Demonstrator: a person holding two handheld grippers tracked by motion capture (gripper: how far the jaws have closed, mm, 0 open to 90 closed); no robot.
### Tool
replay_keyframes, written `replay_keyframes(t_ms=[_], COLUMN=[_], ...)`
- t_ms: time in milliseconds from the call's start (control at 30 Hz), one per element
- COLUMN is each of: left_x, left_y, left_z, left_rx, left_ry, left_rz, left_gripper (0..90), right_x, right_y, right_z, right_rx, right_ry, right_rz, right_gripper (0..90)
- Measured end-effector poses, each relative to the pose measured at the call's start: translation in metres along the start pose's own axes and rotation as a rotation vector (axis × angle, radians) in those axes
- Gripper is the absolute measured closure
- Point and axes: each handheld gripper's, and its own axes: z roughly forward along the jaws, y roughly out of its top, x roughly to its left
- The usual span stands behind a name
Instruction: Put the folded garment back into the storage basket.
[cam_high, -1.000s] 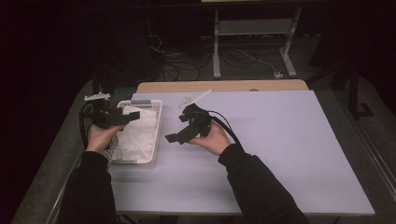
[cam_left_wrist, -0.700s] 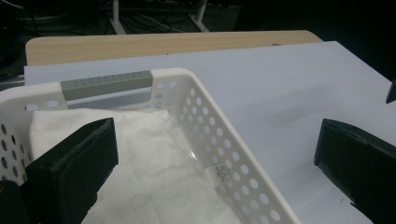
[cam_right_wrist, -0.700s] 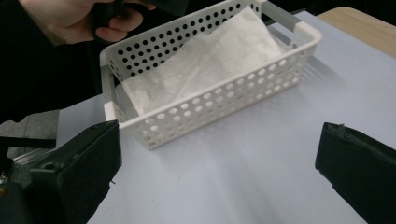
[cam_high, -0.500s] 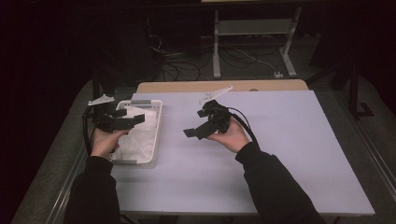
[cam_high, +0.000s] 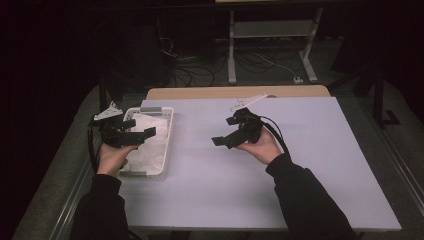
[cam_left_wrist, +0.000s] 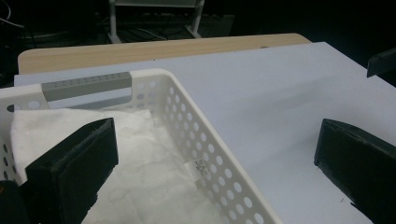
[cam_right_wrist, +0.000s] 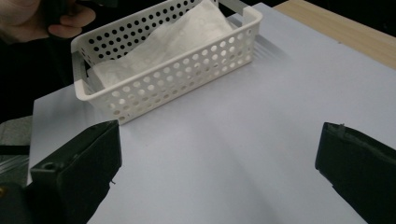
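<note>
Hand-held grippers left (cam_high: 142, 134) & right (cam_high: 222, 141) both wide open, empty, left over basket (cam_high: 167, 145) w/ white cloth (cam_high: 150, 145).

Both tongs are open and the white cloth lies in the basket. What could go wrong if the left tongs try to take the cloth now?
1. The left tongs stand wide open across the white basket wall: one jaw is over the cloth, the other over the table. Closing here might pinch the wall instead.
2. The basket looks light, so it may lift or slide with the cloth.
3. The right tongs hover apart and do not steady the basket.
</note>
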Motion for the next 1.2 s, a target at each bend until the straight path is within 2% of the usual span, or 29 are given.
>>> replay_keyframes(t_ms=[167, 200, 367, 500, 767, 933, 1200], left_x=[-0.003, -0.005, -0.009, -0.010, -0.015, -0.019, -0.022], left_y=[-0.002, -0.005, -0.010, -0.014, -0.022, -0.029, -0.038], left_z=[-0.003, -0.005, -0.007, -0.009, -0.015, -0.021, -0.025], left_rx=[-0.013, -0.018, -0.021, -0.026, -0.035, -0.062, -0.061], left_ry=[-0.001, 0.005, -0.001, 0.010, 0.011, 0.010, 0.015], left_rz=[0.002, 0.017, 0.021, 0.037, 0.055, 0.060, 0.071], left_gripper=[0.0, 0.0, 0.0, 0.0, 0.0, 0.0, 0.0], right_x=[-0.004, -0.007, -0.012, -0.017, -0.022, -0.026, -0.030], right_y=[-0.007, -0.010, -0.018, -0.023, -0.032, -0.038, -0.045], right_z=[-0.006, -0.010, -0.018, -0.024, -0.036, -0.045, -0.053], right_rx=[-0.004, -0.001, -0.002, 0.002, -0.009, -0.014, -0.023], right_ry=[-0.011, -0.017, -0.032, -0.047, -0.068, -0.084, -0.100], right_rz=[0.006, 0.010, 0.009, 0.009, 0.009, 0.014, 0.017], right_gripper=[0.0, 0.0, 0.0, 0.0, 0.0, 0.0, 0.0])
